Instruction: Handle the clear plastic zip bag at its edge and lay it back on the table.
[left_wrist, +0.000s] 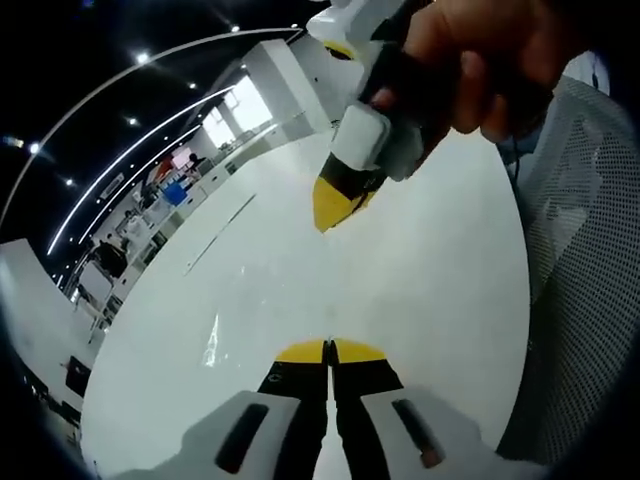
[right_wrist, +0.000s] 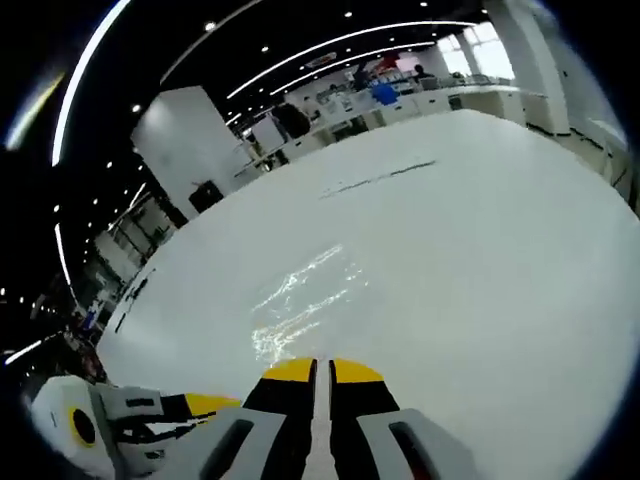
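Lying flat on the white table (right_wrist: 520, 250), well in from its edges, the clear zip bag (right_wrist: 305, 300) is judged released, both grippers' (left_wrist: 328, 352) (right_wrist: 322, 370) fingers closed on nothing, so only withdrawal is called for.

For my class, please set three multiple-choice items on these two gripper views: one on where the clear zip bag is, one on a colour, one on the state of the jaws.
1. Where does the clear zip bag lie?
A. flat on the white table
B. on a chair
C. hanging from a hook

2. What colour are the tips of the left gripper?
A. red
B. yellow
C. green

3. How do the right gripper jaws stand?
A. wide apart
B. holding a cup
C. closed together

Answers: 1 A, glints spread across the tabletop ahead of the jaws; 2 B, the tips are yellow; 3 C, just a thin slit between them.
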